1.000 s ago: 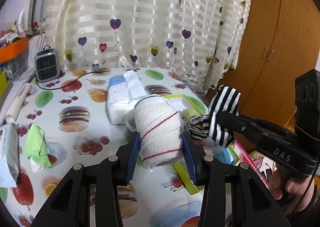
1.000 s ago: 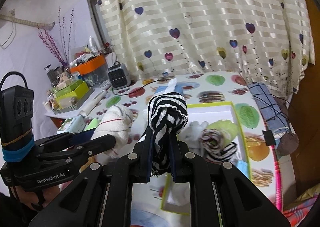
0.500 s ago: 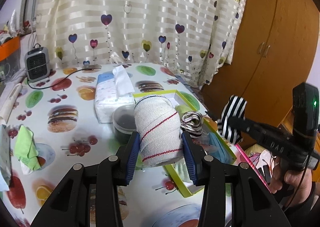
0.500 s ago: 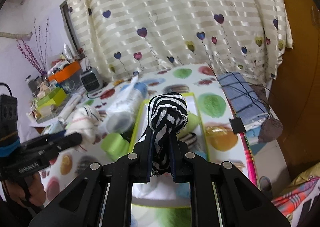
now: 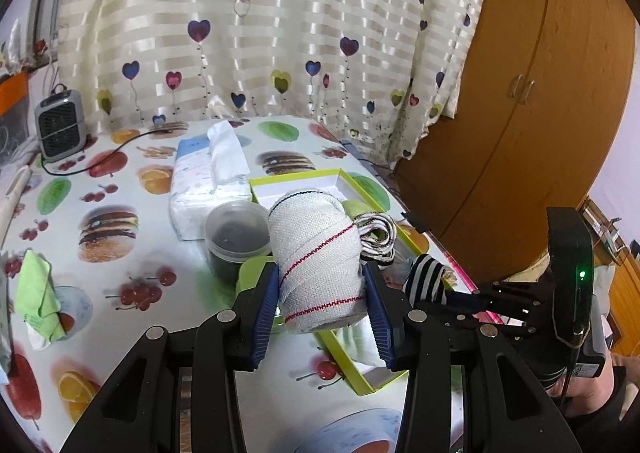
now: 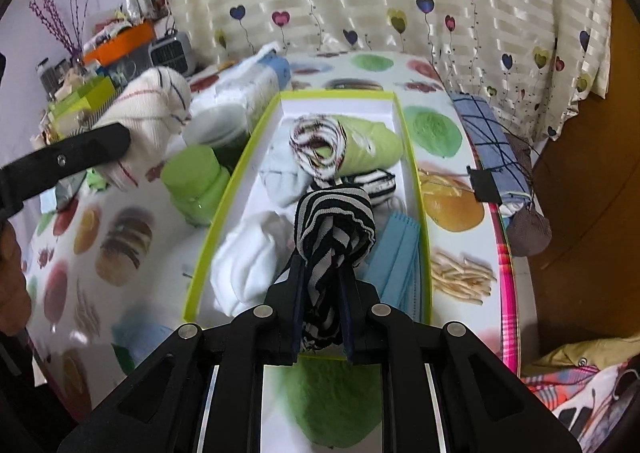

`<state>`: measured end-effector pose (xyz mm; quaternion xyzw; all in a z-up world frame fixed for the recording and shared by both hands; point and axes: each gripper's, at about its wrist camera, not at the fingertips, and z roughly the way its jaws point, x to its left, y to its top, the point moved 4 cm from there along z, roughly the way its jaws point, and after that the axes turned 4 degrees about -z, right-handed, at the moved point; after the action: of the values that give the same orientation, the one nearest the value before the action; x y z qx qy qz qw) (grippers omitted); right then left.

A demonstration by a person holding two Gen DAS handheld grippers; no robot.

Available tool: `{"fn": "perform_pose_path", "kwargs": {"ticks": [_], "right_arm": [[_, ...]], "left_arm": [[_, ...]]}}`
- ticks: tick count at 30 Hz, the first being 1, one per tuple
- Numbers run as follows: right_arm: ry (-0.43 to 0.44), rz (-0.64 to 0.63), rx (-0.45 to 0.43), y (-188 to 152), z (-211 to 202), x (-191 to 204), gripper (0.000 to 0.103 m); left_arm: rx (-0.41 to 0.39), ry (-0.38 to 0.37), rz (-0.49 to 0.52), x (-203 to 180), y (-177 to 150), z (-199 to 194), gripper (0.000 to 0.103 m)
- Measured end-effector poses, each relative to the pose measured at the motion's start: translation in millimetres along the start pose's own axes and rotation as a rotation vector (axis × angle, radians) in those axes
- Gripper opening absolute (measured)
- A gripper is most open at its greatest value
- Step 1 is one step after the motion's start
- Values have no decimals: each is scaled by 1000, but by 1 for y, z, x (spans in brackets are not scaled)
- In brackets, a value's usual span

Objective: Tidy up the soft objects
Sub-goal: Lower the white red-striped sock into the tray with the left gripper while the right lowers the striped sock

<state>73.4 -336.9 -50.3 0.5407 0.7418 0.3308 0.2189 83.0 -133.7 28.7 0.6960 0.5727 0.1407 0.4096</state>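
My left gripper (image 5: 323, 285) is shut on a rolled white cloth with red and blue stripes (image 5: 316, 257), held above the table beside the box. It also shows in the right wrist view (image 6: 148, 113). My right gripper (image 6: 322, 273) is shut on a rolled black-and-white striped cloth (image 6: 332, 229), held over the near end of a white box with a lime-green rim (image 6: 408, 141). The box holds a green roll (image 6: 368, 145), a striped roll (image 6: 316, 145), white cloths (image 6: 248, 265) and a blue mask (image 6: 396, 265).
A tissue pack (image 5: 208, 181), a dark lidded tub (image 5: 236, 237) and a green jar (image 6: 196, 181) stand left of the box. A green cloth (image 5: 36, 293) lies at the table's left. A small heater (image 5: 60, 125) stands by the curtain. A folded umbrella (image 6: 496, 157) lies at the right edge.
My right gripper has swung with the striped cloth over the box and lowered toward it. My left gripper has kept the white roll and drifted slightly right and back.
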Motion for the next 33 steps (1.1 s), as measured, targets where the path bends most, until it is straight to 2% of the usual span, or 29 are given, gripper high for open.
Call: {"fn": "perform_pose_path", "kwargs": {"ticks": [2, 5, 7, 8, 13, 25, 33], "right_arm": [[-9, -4, 5, -2, 0, -1, 24], [2, 3, -39, -2, -10, -4, 31], [6, 2, -67, 1, -17, -3, 44], [6, -2, -87, 2, -22, -3, 45], [3, 7, -135, 6, -32, -5, 45], [9, 60, -128, 4, -26, -22, 45], [9, 65, -130, 2, -28, -23, 45]], "left_arm": [[9, -7, 6, -3, 0, 5, 41], [23, -13, 14, -7, -1, 12, 41], [35, -19, 20, -9, -1, 19, 41], [40, -20, 22, -11, -1, 22, 41], [72, -12, 40, -18, -2, 45, 41], [116, 20, 61, -22, 0, 93, 41], [144, -11, 57, -25, -4, 91, 41]]}}
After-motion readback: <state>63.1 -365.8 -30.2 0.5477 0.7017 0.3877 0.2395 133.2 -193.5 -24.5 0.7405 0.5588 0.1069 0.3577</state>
